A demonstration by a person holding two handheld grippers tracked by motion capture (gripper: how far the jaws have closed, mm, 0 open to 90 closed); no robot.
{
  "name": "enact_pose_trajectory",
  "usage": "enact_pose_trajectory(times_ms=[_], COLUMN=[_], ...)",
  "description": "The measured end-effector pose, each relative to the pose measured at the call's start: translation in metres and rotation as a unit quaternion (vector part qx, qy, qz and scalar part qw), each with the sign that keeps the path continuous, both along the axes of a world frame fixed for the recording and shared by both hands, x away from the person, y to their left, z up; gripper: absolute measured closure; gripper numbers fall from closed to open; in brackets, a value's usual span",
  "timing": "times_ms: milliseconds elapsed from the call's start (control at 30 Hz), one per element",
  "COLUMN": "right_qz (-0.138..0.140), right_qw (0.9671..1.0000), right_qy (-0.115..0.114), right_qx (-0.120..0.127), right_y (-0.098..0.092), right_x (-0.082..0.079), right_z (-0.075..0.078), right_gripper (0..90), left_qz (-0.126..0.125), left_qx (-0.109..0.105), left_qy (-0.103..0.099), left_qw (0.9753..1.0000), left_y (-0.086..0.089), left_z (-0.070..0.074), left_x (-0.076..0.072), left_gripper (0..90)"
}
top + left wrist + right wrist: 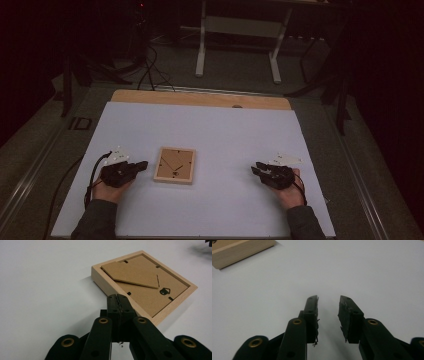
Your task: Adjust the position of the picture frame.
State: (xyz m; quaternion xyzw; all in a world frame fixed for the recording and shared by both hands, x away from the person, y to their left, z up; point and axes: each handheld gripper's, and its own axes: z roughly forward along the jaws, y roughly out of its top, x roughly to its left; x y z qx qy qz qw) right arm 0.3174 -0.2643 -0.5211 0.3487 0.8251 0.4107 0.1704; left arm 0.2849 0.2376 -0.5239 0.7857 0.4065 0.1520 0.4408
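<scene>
white table (pixel 220 135) w/ pale wood frame (pixel 174 165) face down, left tongs (pixel 142 165) pressed together, right tongs (pixel 257 167) spread.

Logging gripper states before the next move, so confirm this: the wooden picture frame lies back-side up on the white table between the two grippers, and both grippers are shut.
Not quite. The right gripper is open: the right gripper view shows a clear gap between its jaws. The left gripper is shut, and the wooden picture frame lies back-side up between them on the white table.
</scene>
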Motion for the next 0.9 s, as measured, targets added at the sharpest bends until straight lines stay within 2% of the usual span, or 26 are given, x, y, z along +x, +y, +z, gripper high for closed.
enact_pose_trajectory(times_ms=[433, 900], right_qz=[0.014, 0.021], right_qw=[0.9999, 0.9997], right_qy=[-0.004, -0.008], right_qx=[-0.002, -0.003], right_y=[0.002, 0.003], right_x=[-0.003, -0.003], right_z=[0.004, 0.004], right_gripper=[88.9, 89.3], left_qz=[-0.013, -0.024], left_qx=[0.014, 0.037], left_qy=[0.004, 0.013], left_qw=[0.9998, 0.9989], left_y=[-0.009, -0.015], left_z=[-0.005, -0.011], left_x=[0.001, 0.002], left_gripper=[90.0, 90.0])
